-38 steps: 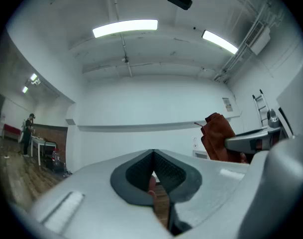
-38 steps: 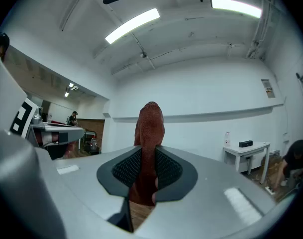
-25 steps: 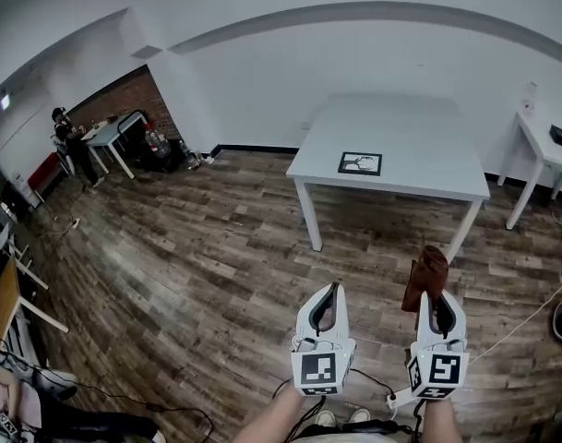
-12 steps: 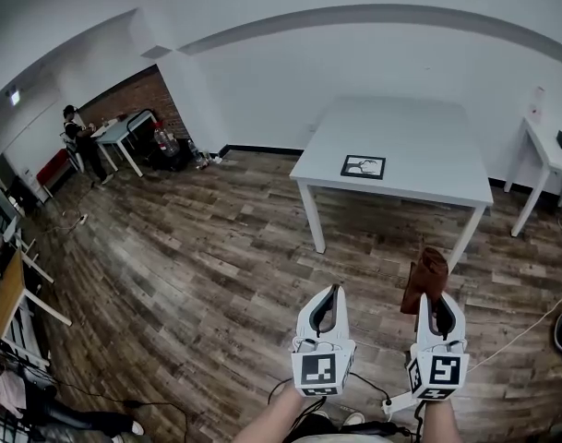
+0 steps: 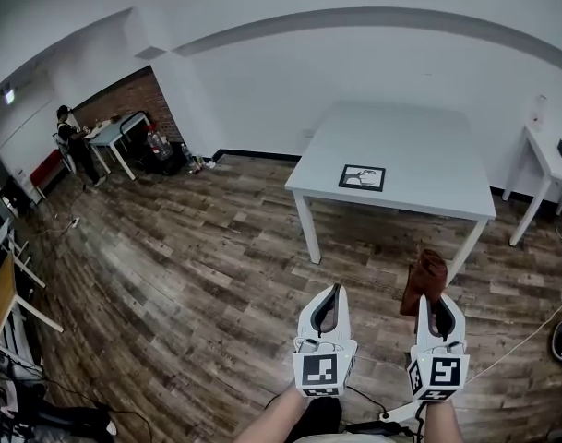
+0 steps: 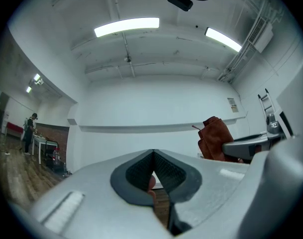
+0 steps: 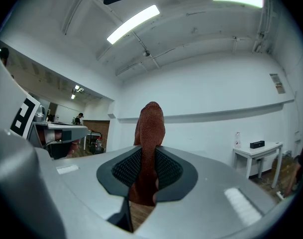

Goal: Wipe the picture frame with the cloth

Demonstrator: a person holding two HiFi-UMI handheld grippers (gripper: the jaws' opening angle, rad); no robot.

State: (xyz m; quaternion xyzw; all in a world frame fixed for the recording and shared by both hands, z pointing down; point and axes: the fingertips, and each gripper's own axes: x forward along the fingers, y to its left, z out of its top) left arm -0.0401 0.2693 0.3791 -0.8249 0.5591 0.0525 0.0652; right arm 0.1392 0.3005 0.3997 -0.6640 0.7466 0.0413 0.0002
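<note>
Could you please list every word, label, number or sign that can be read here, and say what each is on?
Nothing can be read for certain.
Wall sign: too small to read.
Cubes on the left gripper and the right gripper: square black-and-white patterns, no letters.
Picture frame: a dark drawing, no words made out.
Cloth: no label shows.

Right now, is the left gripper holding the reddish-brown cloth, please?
No, the reddish-brown cloth is clamped in the right gripper, while the left gripper has its jaws together with no cloth between them.
</note>
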